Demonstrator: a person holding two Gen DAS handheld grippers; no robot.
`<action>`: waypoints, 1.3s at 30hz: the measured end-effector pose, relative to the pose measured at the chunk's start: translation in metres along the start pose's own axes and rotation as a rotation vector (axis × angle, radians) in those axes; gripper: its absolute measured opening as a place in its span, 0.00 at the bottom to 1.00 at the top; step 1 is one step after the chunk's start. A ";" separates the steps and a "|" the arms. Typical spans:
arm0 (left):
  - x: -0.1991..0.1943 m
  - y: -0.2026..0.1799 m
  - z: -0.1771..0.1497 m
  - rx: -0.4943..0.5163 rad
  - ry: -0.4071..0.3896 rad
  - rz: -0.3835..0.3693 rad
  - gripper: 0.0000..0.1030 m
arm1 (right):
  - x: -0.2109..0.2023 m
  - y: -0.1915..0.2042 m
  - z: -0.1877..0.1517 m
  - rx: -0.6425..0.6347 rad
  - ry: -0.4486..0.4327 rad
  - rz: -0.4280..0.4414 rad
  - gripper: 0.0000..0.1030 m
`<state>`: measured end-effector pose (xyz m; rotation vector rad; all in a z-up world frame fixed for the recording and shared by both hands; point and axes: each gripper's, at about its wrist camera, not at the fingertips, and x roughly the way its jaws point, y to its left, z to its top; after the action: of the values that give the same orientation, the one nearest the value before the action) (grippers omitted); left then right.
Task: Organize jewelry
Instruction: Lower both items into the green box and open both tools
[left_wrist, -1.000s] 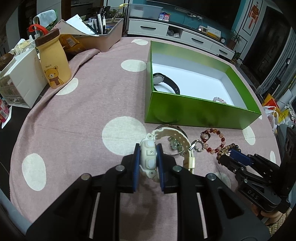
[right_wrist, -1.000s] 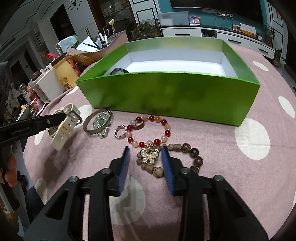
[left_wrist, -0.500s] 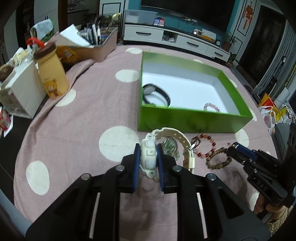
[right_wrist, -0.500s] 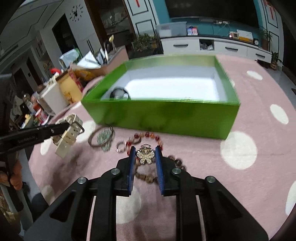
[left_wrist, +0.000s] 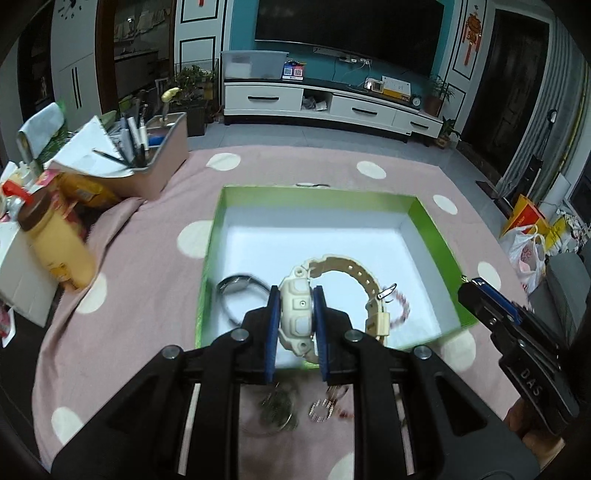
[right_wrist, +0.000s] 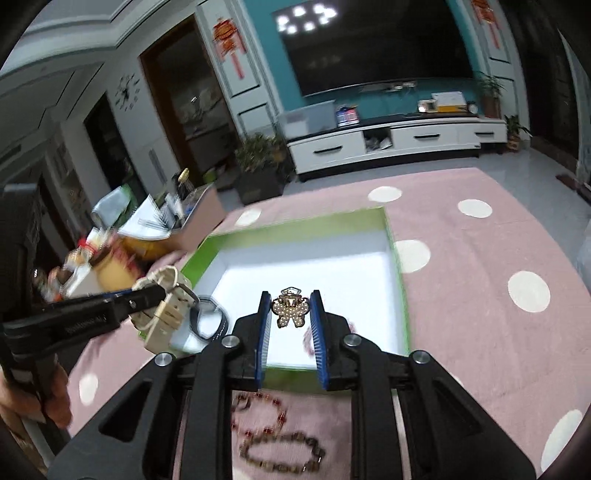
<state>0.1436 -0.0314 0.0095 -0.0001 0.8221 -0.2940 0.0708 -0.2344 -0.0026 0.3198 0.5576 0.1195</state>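
Both grippers hang over the green box (left_wrist: 208, 258) on the pink spotted cloth (left_wrist: 147, 258). The left gripper (left_wrist: 295, 314) pinches a cream watch (left_wrist: 295, 317) by its case, strap curling off ahead. The right gripper (right_wrist: 290, 325) clamps a pearly butterfly clip (right_wrist: 290, 312) (jaws narrow). A black watch (left_wrist: 240, 291) and pink bracelet (left_wrist: 400, 308) lie inside; bead bracelets (right_wrist: 273, 443) lie on the cloth.

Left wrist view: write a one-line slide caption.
Left gripper holds a cream watch over the green box.
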 end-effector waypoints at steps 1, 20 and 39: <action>0.005 -0.001 0.004 -0.007 0.004 0.003 0.16 | 0.003 -0.006 0.003 0.017 -0.002 -0.006 0.20; 0.056 -0.005 0.015 -0.024 0.104 0.165 0.16 | 0.044 -0.019 0.003 0.025 0.074 -0.056 0.20; 0.057 -0.020 0.013 0.023 0.096 0.234 0.26 | 0.044 -0.020 0.003 0.034 0.065 -0.113 0.35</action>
<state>0.1846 -0.0664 -0.0205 0.1315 0.9045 -0.0833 0.1104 -0.2453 -0.0286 0.3177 0.6410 0.0113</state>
